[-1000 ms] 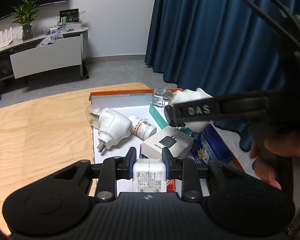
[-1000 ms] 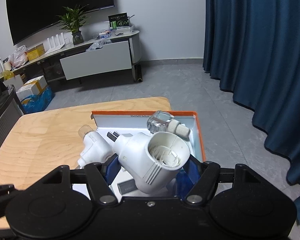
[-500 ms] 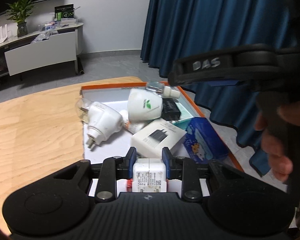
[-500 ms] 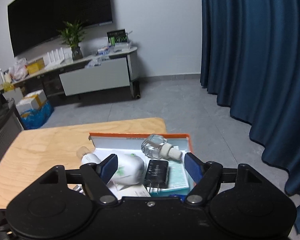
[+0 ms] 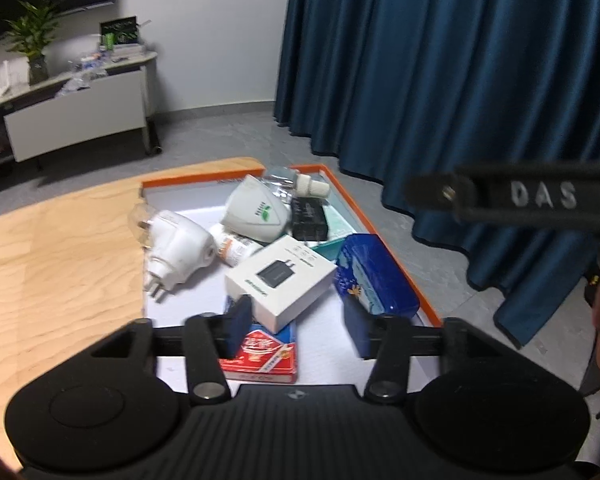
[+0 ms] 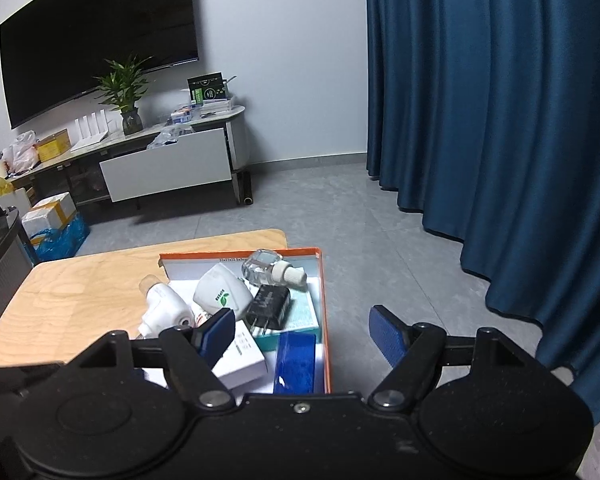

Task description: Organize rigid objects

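In the left wrist view, the left tongs (image 5: 296,330) stand apart with nothing between their blue pads, hovering over the near end of an orange-rimmed box (image 5: 384,242) that sits on the right side of the wooden table (image 5: 56,264). Inside the box, a white plug adapter (image 5: 176,250) lies at the left with its prongs pointing near-left. To its right a small white bottle with an orange label (image 5: 234,248) lies on its side, partly under a white dome-shaped device with a green leaf mark (image 5: 258,216). A black charger (image 5: 310,220) rests on a teal box (image 5: 334,236) toward the far right, and a clear vial with a white ribbed cap (image 5: 300,184) lies at the far edge. A white charger carton (image 5: 280,280) sits in the middle, overlapping a red packet (image 5: 262,354) just near it. A dark blue case (image 5: 374,280) lies along the right wall. The right tongs' black bar marked DAS (image 5: 540,196) crosses the right side, above and clear of the box.

In the right wrist view, the right tongs (image 6: 302,330) are spread wide and empty, held above the near right corner of the box (image 6: 324,320). The vial (image 6: 270,270), dome device (image 6: 222,294), black charger (image 6: 268,306), plug adapter (image 6: 164,310), carton (image 6: 240,358) and blue case (image 6: 296,362) all lie inside it. A blue curtain (image 6: 500,120) hangs at the right, with a dark television (image 6: 96,36) and a potted plant (image 6: 126,92) on the far wall side.
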Demonstrator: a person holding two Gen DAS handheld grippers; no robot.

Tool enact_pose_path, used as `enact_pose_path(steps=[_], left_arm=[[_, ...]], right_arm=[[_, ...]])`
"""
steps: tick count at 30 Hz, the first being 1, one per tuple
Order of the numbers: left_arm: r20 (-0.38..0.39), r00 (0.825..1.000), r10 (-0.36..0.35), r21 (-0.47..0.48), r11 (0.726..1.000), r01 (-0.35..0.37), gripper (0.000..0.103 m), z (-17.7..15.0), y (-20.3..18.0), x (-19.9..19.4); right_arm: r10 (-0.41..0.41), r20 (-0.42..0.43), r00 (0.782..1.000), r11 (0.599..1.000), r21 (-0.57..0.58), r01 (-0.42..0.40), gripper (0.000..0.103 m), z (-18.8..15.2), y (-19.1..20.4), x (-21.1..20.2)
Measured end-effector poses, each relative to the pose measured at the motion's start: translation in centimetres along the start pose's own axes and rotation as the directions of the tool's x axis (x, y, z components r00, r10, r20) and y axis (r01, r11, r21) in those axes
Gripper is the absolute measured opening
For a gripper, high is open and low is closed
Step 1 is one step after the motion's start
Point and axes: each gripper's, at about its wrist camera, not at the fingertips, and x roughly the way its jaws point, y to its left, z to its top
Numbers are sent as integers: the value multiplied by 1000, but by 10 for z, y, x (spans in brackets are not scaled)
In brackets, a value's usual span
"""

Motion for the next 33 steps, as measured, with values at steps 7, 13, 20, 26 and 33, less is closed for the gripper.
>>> enact_pose_path(steps=[7,13,20,26,33], left_arm=[[42,992,123,-42,992,-121,101,3,4,-43],[42,980,197,-77,978,-193,103,-9,4,-76],[15,969,245,-109,964,-242,103,-21,8,-89],[21,966,258,-118,960,-253,103,-23,7,-95],[22,964,265,-120,958,-261,103,-25,8,-96]], right_arm=[[23,7,1000,1000,12,-23,89,-13,2,-30],[25,-6,1000,1000,13,-25,90,-31,2,-55],[18,-27,999,1000,8,-17,90,-47,3,-74],[21,-44,999,1000,-9,-21,91,-54,5,-77],[37,-64,997,999,-22,-38,91,-59,9,-71]])
